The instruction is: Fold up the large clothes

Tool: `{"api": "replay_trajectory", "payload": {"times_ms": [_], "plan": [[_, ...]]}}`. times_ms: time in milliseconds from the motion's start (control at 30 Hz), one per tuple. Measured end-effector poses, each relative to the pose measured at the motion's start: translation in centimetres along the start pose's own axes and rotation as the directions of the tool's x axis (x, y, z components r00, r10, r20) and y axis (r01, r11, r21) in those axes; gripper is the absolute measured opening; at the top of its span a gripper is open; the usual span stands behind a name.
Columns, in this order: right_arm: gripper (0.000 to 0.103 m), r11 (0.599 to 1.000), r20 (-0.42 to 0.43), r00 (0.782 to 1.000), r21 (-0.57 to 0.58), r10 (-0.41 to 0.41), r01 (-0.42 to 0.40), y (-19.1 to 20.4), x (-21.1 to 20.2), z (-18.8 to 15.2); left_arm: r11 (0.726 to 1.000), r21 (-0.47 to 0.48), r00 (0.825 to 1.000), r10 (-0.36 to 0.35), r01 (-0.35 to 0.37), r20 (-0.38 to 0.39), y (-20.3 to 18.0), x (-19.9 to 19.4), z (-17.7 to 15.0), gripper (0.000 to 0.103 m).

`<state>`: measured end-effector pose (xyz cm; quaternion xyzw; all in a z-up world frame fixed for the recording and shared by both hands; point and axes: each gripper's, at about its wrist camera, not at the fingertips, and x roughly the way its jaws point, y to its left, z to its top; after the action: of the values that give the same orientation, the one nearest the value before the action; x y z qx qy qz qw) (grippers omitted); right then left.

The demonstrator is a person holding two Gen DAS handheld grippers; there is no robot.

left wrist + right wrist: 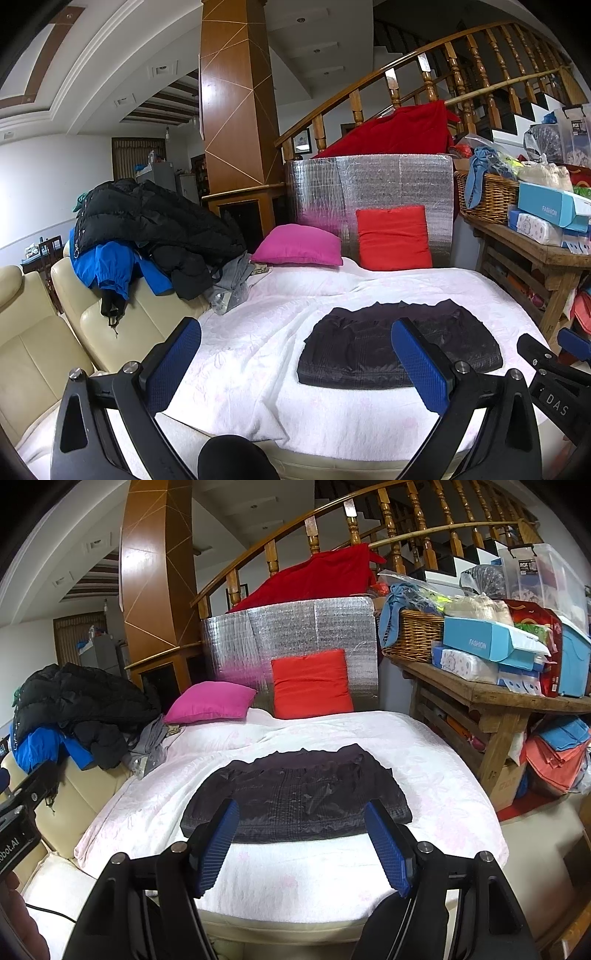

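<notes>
Right wrist view: a dark garment is seen folded flat on the white bedspread.
Both the left gripper and right gripper are held released, empty; the cloth is judged soft, light, best pinched at a near corner.

Ahead of me a wooden pillar rises to the white ceiling; a staircase railing curves right, above a cluttered wooden surface; cream sofa left.

Matt dark cloth garment, glossy wooden pillar
</notes>
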<state>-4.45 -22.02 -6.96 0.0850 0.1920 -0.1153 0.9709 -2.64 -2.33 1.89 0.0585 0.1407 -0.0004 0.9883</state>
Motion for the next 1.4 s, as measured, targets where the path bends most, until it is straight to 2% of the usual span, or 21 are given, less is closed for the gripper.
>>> {"api": "replay_trajectory", "payload": {"times_ms": [767,1167,1333,1400], "plan": [[0.074,1.0,-0.003,1.0,-0.006,-0.017,0.017,0.7,0.8,0.3,1.0,-0.016,1.0,0.008,-0.008,-0.006,1.3,1.0,-0.3,0.102],[0.074,0.999,-0.034,0.999,-0.032,-0.013,0.012,2.5,2.9,0.2,0.999,-0.039,0.999,-0.003,0.001,-0.052,2.2,2.9,-0.8,0.102],[0.074,0.999,-0.05,0.999,-0.037,-0.011,0.01,2.9,4.1,0.3,0.999,-0.034,0.997,-0.036,0.033,-0.068,2.2,3.8,-0.9,0.102],[0.074,0.999,-0.062,0.998,-0.046,-0.011,0.008,3.0,4.9,0.4,0.997,-0.037,0.994,-0.076,0.073,-0.074,2.2,4.5,-0.8,0.102]]}}
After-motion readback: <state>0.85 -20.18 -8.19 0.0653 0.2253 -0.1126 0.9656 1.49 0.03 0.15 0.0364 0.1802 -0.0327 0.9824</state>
